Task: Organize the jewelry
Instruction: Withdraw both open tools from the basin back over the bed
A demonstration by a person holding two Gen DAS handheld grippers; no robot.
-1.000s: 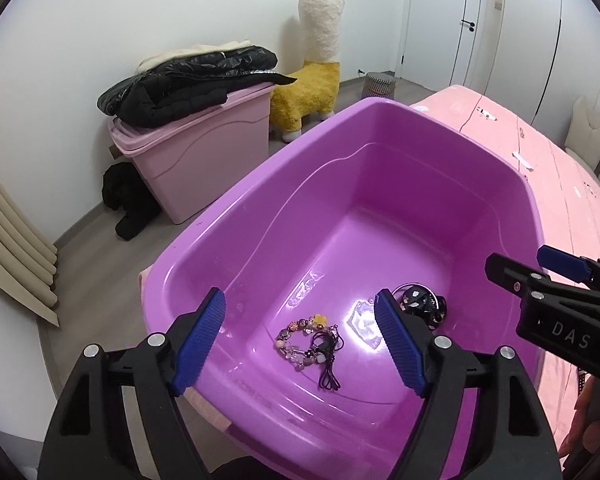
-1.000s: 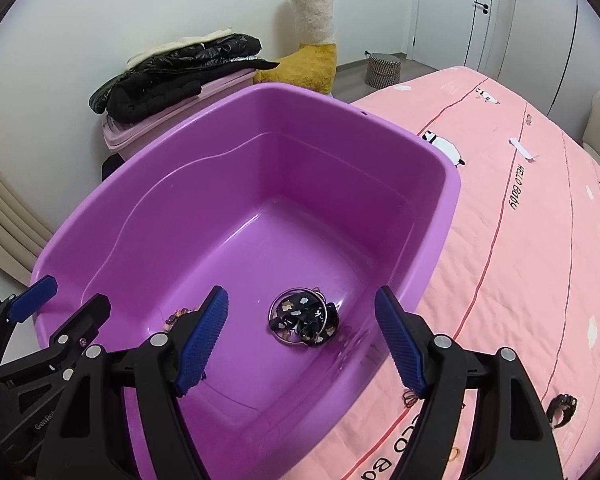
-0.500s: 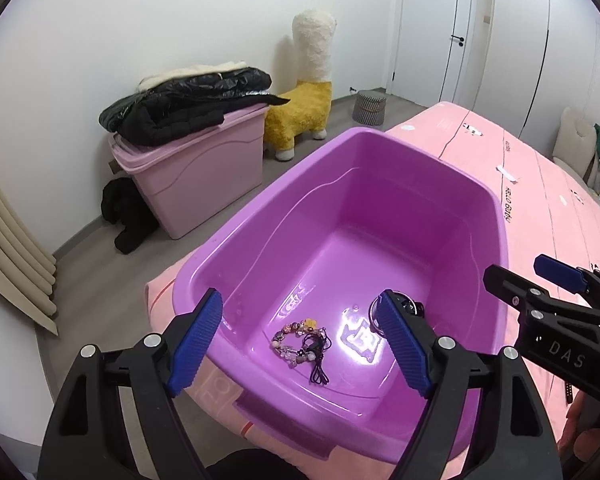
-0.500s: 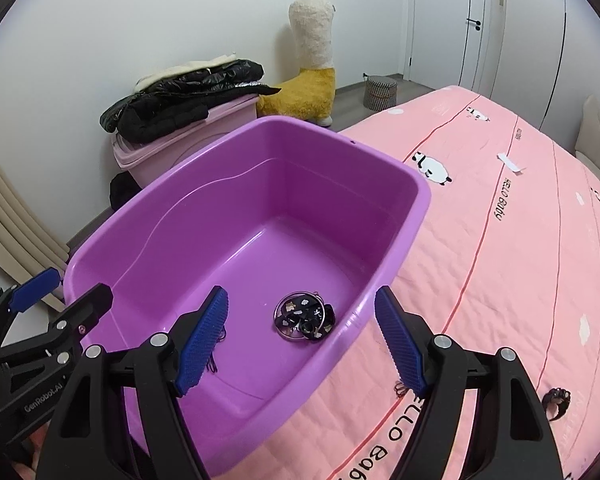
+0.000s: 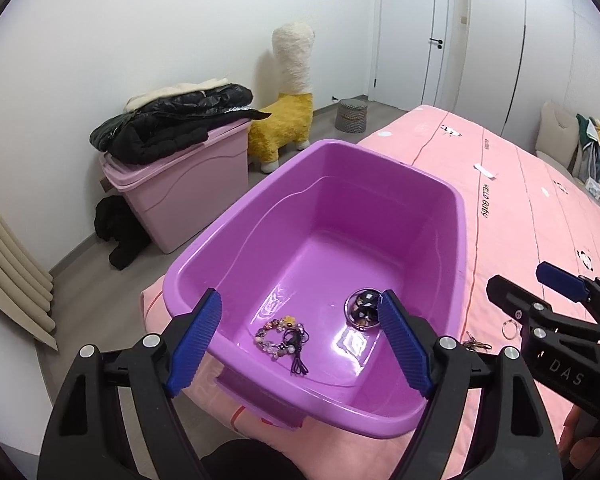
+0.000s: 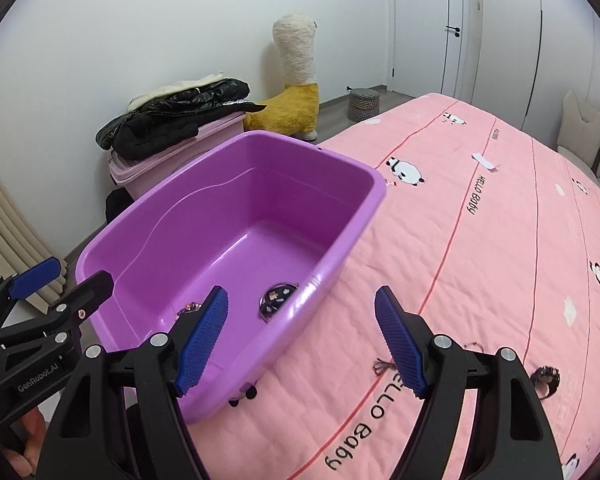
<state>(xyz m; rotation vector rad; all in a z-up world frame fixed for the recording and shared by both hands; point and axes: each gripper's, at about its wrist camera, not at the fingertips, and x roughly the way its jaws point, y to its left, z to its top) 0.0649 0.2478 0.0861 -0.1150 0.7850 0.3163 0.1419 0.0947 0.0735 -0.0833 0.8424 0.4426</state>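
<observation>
**Pink bedspread, purple tub, jewelry split between them**

Pink quilted bedding (image 6: 480,264) printed with pandas and "Hello Baby" is filling the right side of both views, and a purple plastic tub (image 5: 456,216) is sitting on its near left corner. Inside the tub, a beaded bracelet (image 5: 278,334) with a black cord is lying near the close wall, and a round dark trinket (image 5: 364,310) is resting just to its right, apart from it. On the bedding right of the tub, a thin ring (image 5: 510,328) and a small charm (image 5: 476,345) are lying near each other; in the right wrist view a dark bracelet (image 6: 545,377) is sitting further right, and a small tasselled piece (image 6: 382,366) is lying between the tub and it.

Left gripper (image 5: 300,346) is hovering over the tub's near edge, jaws spread wide and holding nothing. Right gripper (image 6: 302,346) is hanging above the tub's right wall and the bedding, equally wide apart and empty.

Against the far wall, a pink storage bin (image 5: 180,188) is carrying a black jacket (image 5: 172,124), beside a yellow plush alpaca (image 5: 288,120).
</observation>
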